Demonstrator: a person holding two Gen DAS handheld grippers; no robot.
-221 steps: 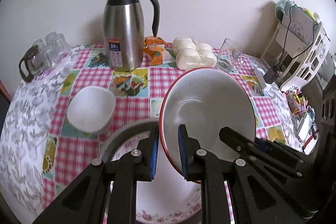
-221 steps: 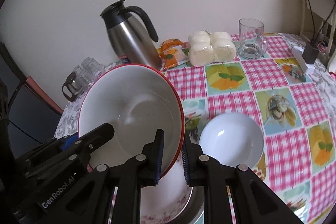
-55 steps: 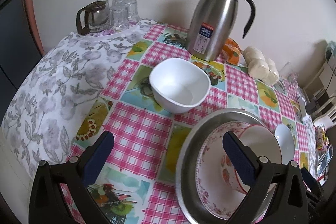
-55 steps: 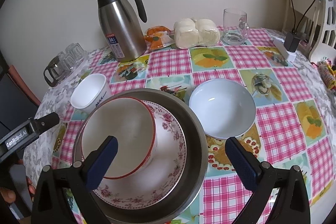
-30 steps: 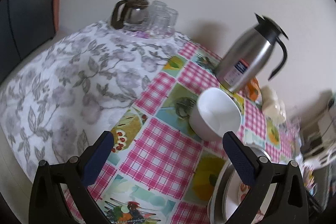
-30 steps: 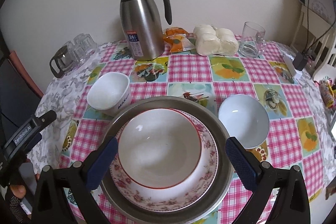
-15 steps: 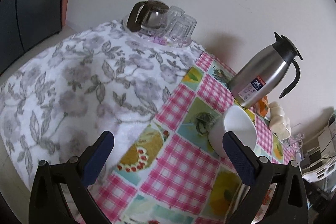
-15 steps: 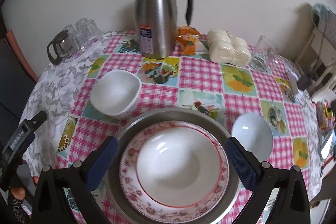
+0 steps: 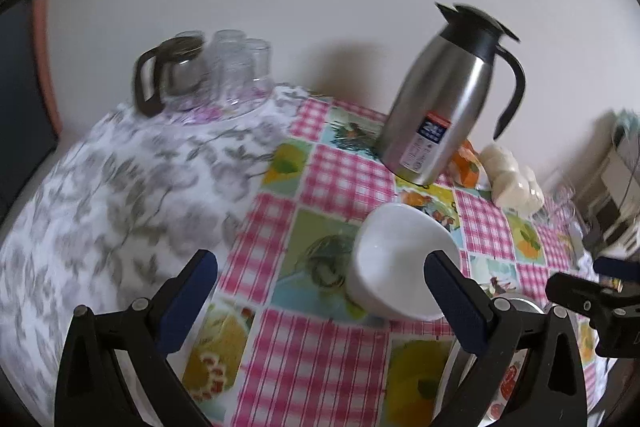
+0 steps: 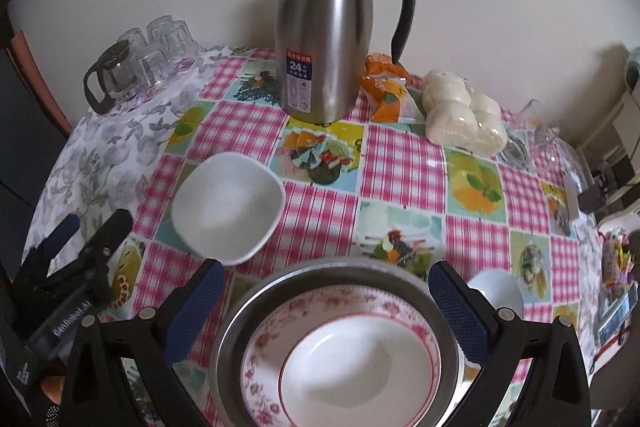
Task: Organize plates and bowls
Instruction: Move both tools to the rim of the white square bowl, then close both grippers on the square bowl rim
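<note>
A red-rimmed white bowl (image 10: 356,375) sits in a pink-flowered plate (image 10: 264,351), which sits in a steel basin (image 10: 320,269). My right gripper (image 10: 326,307) is open and empty, its fingers (image 10: 460,311) wide over the basin. A squarish white bowl (image 10: 228,203) stands on the table to the left; in the left wrist view (image 9: 404,263) it is just ahead. My left gripper (image 9: 320,299) is open and empty, with the bowl by its right finger (image 9: 456,303). A small round white bowl (image 10: 498,293) lies right of the basin.
A steel thermos jug (image 10: 326,27) stands at the back. Beside it are an orange packet (image 10: 386,91), white buns (image 10: 460,119) and a glass mug (image 10: 528,135). A glass pot with tumblers (image 10: 140,59) is at back left. The left gripper (image 10: 72,283) shows at the lower left.
Both grippers let go of the red-rimmed bowl, which now rests in the flowered plate. Both opened wide. The left gripper swung left, then back towards the squarish bowl.
</note>
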